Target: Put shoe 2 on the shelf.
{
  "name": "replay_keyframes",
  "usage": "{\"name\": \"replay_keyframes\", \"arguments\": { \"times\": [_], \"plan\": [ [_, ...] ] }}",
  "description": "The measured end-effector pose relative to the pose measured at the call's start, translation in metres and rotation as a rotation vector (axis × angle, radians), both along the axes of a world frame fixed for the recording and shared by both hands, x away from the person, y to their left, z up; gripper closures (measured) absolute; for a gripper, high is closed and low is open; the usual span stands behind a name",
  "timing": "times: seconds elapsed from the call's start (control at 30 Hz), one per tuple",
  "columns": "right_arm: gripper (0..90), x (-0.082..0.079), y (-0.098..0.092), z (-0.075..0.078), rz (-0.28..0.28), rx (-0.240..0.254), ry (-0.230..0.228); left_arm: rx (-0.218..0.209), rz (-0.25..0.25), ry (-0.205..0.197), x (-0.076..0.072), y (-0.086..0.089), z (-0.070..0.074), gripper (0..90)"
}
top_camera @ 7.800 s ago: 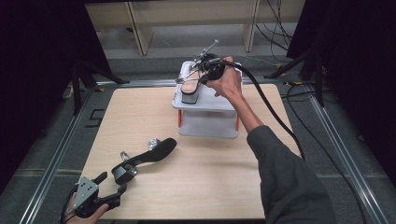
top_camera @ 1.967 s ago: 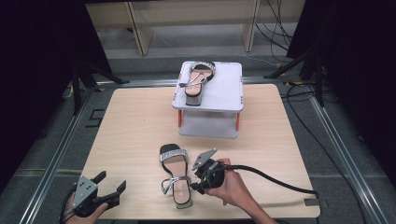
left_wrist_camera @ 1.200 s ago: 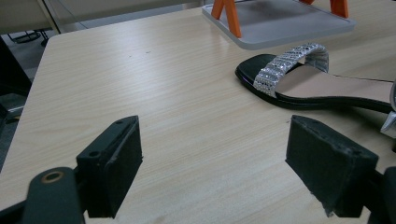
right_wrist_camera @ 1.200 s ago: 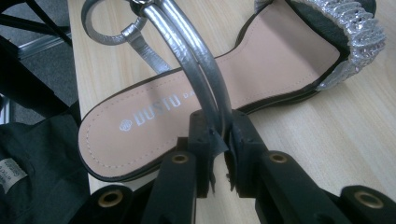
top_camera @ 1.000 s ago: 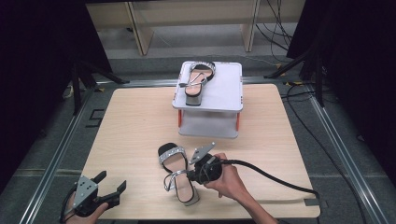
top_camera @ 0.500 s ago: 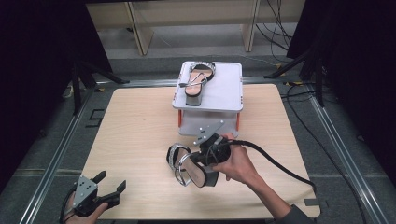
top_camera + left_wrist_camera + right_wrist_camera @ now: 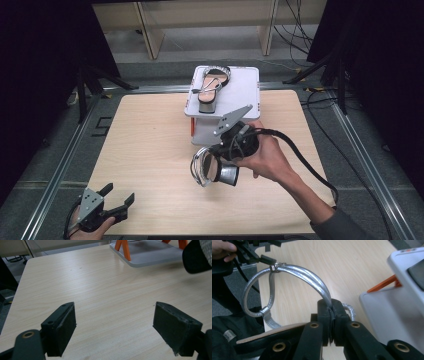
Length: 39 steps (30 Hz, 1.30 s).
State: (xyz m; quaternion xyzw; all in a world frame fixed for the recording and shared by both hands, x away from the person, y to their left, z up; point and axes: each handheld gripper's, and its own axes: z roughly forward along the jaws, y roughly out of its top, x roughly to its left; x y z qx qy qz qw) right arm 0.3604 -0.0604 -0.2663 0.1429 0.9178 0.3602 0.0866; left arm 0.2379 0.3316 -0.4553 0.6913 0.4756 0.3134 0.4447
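Work surface: a light wooden table (image 7: 150, 150), pale grain, rounded corners, sitting inside a metal rail frame (image 7: 55, 175) on grey floor. Surroundings are dark; black curtains (image 7: 45, 60) hang at both sides. Beyond the far edge stand pale wooden furniture legs (image 7: 150, 35) and loose cables (image 7: 295, 25).

A white two-level stand (image 7: 240, 92) with orange legs sits at the table's far middle; one sandal (image 7: 210, 86) lies on its top shelf.

Right gripper (image 7: 220, 152): jaws pressed together, pinching a silver strap (image 7: 312, 277) of the second sandal (image 7: 212, 170). That sandal hangs in the air above the table, just in front of the stand.

Left gripper (image 7: 117, 207): jaws spread wide, nothing between them, at the near left corner of the table.
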Motion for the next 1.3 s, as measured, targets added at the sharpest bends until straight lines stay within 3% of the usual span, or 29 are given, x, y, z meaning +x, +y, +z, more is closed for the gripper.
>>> {"name": "replay_keyframes", "arguments": {
  "times": [0.07, 0.1, 0.13, 0.2, 0.23, 0.27, 0.33, 0.43, 0.7, 0.9, 0.93, 1.07, 1.3],
  "plan": [
    [87.7, -0.003, -0.003, 0.010, -0.032, 0.003, 0.023, -0.012, -0.006, -0.004, 0.000, -0.001, -0.001, 17.9],
    [87.7, -0.001, -0.005, 0.016, -0.012, 0.010, -0.023, -0.007, -0.003, -0.007, 0.000, -0.001, -0.001, 17.9],
    [87.7, -0.003, -0.007, 0.023, -0.041, 0.014, 0.008, -0.005, -0.005, -0.007, 0.000, 0.000, -0.001, 17.9],
    [87.7, -0.001, -0.012, 0.037, -0.033, 0.029, -0.034, -0.005, -0.008, -0.002, 0.001, 0.000, -0.001, 17.9],
    [87.7, -0.002, -0.014, 0.044, -0.056, 0.028, -0.018, -0.008, -0.009, -0.004, 0.001, -0.001, -0.001, 17.9],
    [87.7, 0.000, -0.016, 0.051, -0.049, 0.030, -0.049, -0.007, -0.009, -0.005, 0.000, -0.001, -0.001, 17.9],
    [87.8, -0.001, -0.019, 0.064, -0.071, 0.033, -0.044, -0.007, -0.007, -0.004, 0.001, 0.000, -0.001, 17.9],
    [87.8, 0.004, -0.023, 0.081, -0.058, 0.045, -0.092, -0.005, -0.007, -0.005, 0.000, -0.001, -0.001, 17.9],
    [87.8, 0.014, -0.038, 0.123, -0.146, 0.048, -0.129, -0.007, -0.003, -0.009, 0.001, 0.000, -0.001, 17.9],
    [87.8, 0.034, -0.045, 0.142, -0.219, 0.032, -0.162, -0.006, -0.005, -0.007, 0.001, 0.000, -0.001, 17.9],
    [87.8, 0.045, -0.046, 0.148, -0.258, 0.031, -0.168, -0.003, -0.007, -0.004, 0.001, -0.001, -0.001, 17.9],
    [87.8, 0.068, -0.047, 0.154, -0.306, 0.033, -0.182, 0.005, -0.003, 0.001, 0.000, -0.001, -0.001, 17.9],
    [87.8, 0.112, -0.043, 0.157, -0.418, 0.030, -0.183, -0.007, -0.002, -0.014, 0.000, -0.001, -0.002, 17.9]
  ]
}}
